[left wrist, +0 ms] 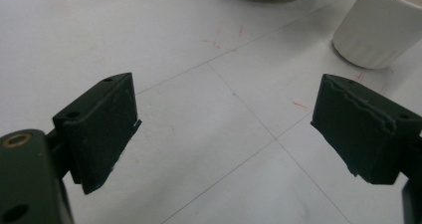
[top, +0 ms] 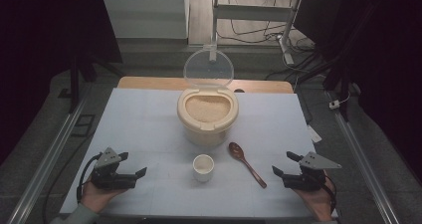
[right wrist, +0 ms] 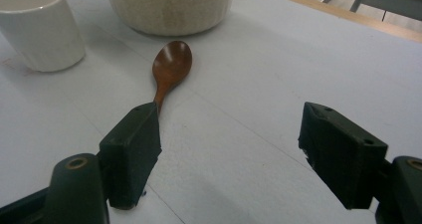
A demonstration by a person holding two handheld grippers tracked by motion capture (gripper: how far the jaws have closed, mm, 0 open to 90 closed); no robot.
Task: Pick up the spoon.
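A cream container (top: pixel 207 115) full of rice stands mid-table with its clear round lid (top: pixel 208 68) flipped up behind it. In front of it sits a small white cup (top: pixel 203 167), upright and apparently empty; it is also at the top right (left wrist: pixel 378 30) of the left gripper view and top left (right wrist: pixel 40 27) of the right gripper view. A brown wooden spoon (top: pixel 246 163) lies flat to the cup's right, bowl toward the container (right wrist: pixel 171 59). My left gripper (top: pixel 131 165) rests open at front left. My right gripper (top: pixel 285 164) is open at front right, the spoon's handle just beyond its left jaw.
A pale blue sheet (top: pixel 149 124) with faint grid lines covers the table, whose wooden edge (top: pixel 149 82) shows at the back. Metal rails (top: pixel 50 154) run along both sides. Table legs and cables (top: pixel 259 32) lie on the floor beyond.
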